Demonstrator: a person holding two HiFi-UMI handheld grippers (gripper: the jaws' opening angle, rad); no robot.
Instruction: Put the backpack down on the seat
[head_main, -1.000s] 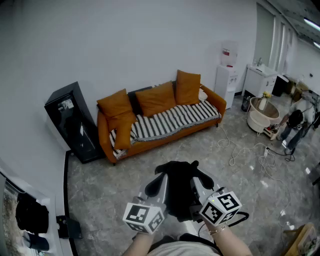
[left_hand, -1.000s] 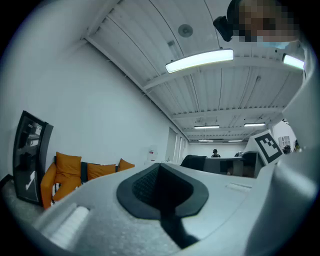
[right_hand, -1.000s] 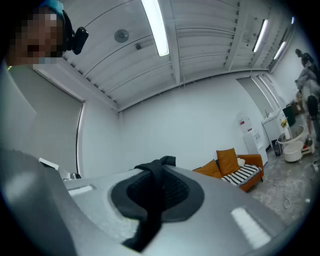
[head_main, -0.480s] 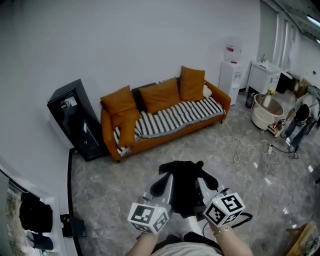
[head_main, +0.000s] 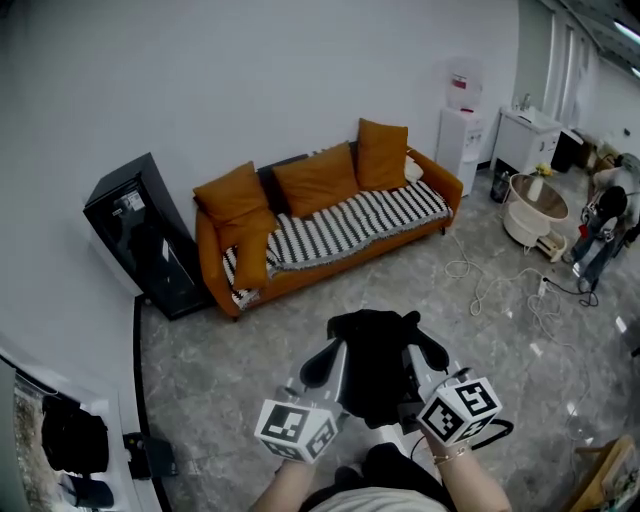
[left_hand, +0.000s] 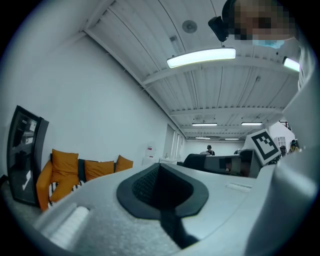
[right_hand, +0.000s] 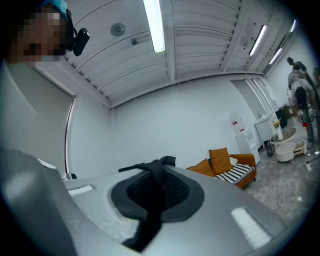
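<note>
Backpack (head_main: 375, 365) — black, soft, rumpled fabric

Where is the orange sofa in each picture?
Head view: sofa in the upper middle, against the wall.
Left gripper view: sofa low at the left edge.
Right gripper view: sofa at the lower right.
Shared landmark: white water dispenser past one end of the sofa.

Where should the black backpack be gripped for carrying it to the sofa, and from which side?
By its straps, one claw from each side. The backpack looks soft and hangs between the left claw and the right claw, each shut on a thin strap, so it should settle evenly on the sofa.
</note>
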